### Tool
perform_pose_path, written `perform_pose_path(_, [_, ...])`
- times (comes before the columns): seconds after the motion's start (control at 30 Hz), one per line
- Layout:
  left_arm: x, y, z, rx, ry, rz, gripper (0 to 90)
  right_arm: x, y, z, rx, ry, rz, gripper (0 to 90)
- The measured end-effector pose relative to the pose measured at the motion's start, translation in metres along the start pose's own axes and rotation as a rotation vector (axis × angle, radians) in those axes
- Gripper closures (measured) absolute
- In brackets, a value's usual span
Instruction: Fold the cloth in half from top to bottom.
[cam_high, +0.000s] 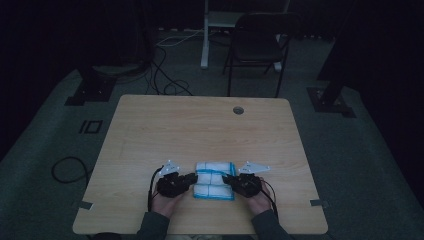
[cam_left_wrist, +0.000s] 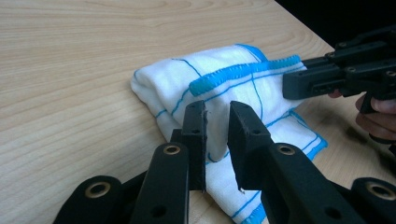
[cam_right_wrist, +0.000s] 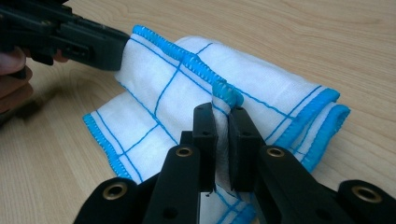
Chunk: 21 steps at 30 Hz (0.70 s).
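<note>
Table (cam_high: 200, 125): pale wood-grain laminate, rounded corners, cable hole (cam_high: 238, 110) at 12 o'clock.
Cloth (cam_high: 215, 180): soft white woven cotton w/ blue grid lines, thick blue stitched hem; folded into a loose roll near table's 6 o'clock edge, btwn both grippers.
Right gripper (cam_right_wrist: 223, 128): at cloth's 3 o'clock, clenched on hem, prob. pinning the fold.
Left gripper (cam_left_wrist: 217, 135): at 9 o'clock, released; jaws straddle the fold w/ a gap.

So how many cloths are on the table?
1: a white cloth with blue edging, folded, near the table's front edge, between the left gripper and right gripper.
</note>
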<state>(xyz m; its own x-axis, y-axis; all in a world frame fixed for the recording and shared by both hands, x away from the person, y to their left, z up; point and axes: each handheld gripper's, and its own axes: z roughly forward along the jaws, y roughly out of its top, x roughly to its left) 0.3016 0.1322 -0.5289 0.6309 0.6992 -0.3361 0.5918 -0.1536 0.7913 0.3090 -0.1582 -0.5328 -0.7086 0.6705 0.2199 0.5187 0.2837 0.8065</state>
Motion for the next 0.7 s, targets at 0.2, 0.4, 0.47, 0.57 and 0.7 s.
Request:
perform_pose_path(0.2, [0.002, 0.009, -0.003, -0.027, 0.009, -0.002, 76.9, 0.000, -0.002, -0.001, -0.006, 0.000, 0.003, 83.2])
perform_pose_path(0.4, [0.006, 0.023, -0.002, -0.043, 0.025, 0.010, 76.1, 0.001, -0.003, -0.004, -0.010, 0.001, -0.001, 79.7])
perform_pose_path(0.47, [0.008, 0.027, 0.001, -0.042, 0.033, 0.007, 76.0, 0.002, -0.003, -0.005, -0.014, -0.001, 0.002, 77.0])
perform_pose_path(0.57, [0.014, 0.034, 0.005, -0.044, 0.046, -0.001, 75.5, 0.002, -0.004, -0.006, -0.016, -0.006, 0.002, 71.7])
perform_pose_path(0.7, [0.021, 0.043, 0.013, -0.026, 0.055, -0.023, 75.4, 0.003, -0.005, -0.007, -0.008, -0.032, -0.014, 64.4])
